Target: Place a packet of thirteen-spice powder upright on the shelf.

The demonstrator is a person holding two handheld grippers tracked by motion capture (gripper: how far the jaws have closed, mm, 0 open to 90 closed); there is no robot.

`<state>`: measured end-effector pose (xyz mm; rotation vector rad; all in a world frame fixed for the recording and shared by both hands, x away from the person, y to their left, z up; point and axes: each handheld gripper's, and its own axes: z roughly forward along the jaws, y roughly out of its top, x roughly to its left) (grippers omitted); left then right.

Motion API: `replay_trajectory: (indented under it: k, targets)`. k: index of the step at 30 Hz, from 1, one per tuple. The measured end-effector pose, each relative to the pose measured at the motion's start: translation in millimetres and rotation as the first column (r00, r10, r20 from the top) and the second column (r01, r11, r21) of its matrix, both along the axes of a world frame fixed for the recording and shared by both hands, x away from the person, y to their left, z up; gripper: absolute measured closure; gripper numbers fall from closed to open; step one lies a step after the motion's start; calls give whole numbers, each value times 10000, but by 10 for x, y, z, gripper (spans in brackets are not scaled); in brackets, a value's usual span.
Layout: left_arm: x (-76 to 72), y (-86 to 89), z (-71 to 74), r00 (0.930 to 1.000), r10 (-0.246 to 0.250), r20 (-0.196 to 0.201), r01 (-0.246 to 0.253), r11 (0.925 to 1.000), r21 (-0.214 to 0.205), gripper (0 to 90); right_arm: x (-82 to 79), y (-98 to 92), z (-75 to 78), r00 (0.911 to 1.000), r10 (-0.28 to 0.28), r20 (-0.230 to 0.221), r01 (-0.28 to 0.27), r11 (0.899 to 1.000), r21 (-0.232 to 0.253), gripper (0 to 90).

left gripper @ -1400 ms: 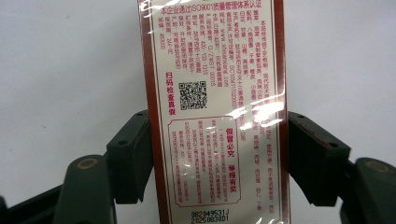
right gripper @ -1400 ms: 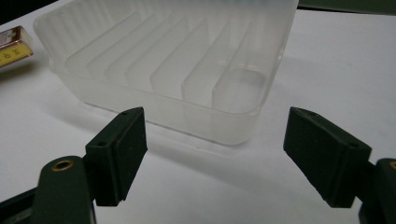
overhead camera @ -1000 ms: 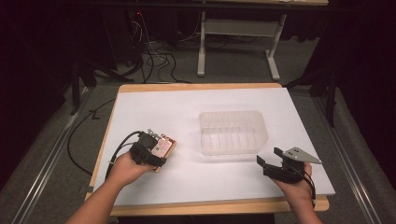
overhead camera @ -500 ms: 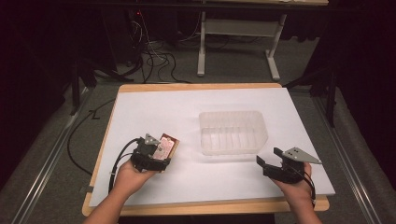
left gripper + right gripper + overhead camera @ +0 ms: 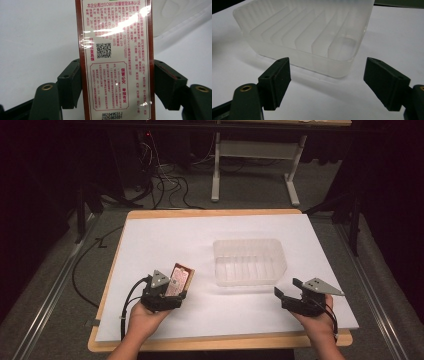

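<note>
Packet [image 5: 179,279] is held between the jaws of the left tongs [image 5: 167,292], at the lower left of the high view, above the white counter [image 5: 165,240]. Its printed label and square code are seen in the left gripper view [image 5: 115,62]. The right tongs [image 5: 287,292] are open and empty, and a clear ribbed tray [image 5: 312,37] is seen beyond them.

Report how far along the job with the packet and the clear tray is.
Done: the left gripper is shut on the red-edged printed packet, both pads against its sides. In hand: it holds the packet over the white sheet. Left: the clear ribbed tray holds nothing; the right gripper is open, facing it.
</note>
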<state>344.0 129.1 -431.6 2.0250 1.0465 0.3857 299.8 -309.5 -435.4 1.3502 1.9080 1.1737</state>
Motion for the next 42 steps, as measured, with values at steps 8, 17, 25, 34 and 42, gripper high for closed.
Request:
replay_trajectory:
  k: [8, 17, 25, 34, 42]
  targets:
    - [-122, 68, 73, 9976, 108, 679, -54, 9969, -786, 317, 1, -5, -1, 10000, -51, 34, 51, 10000, 7, 224]
    - [-202, 18, 113, 9918, -29, 1279, 153, 9953, -957, 318, -22, 8, 23, 9998, -34, 185, 31, 9999, 161, 226]
    - [-287, -95, 136, 9853, -335, 1673, 530, 9921, -1135, 318, -68, 133, 112, 9988, 254, 420, -271, 9989, 394, 223]
    - [-327, -186, 133, 9805, -478, 1909, 710, 9906, -1168, 318, -36, 435, 240, 9943, 823, 670, -847, 9958, 337, 214]
    - [-354, -232, 151, 9792, -493, 1966, 755, 9889, -1280, 319, 121, 707, 410, 9887, 1252, 821, -1278, 9915, 260, 213]
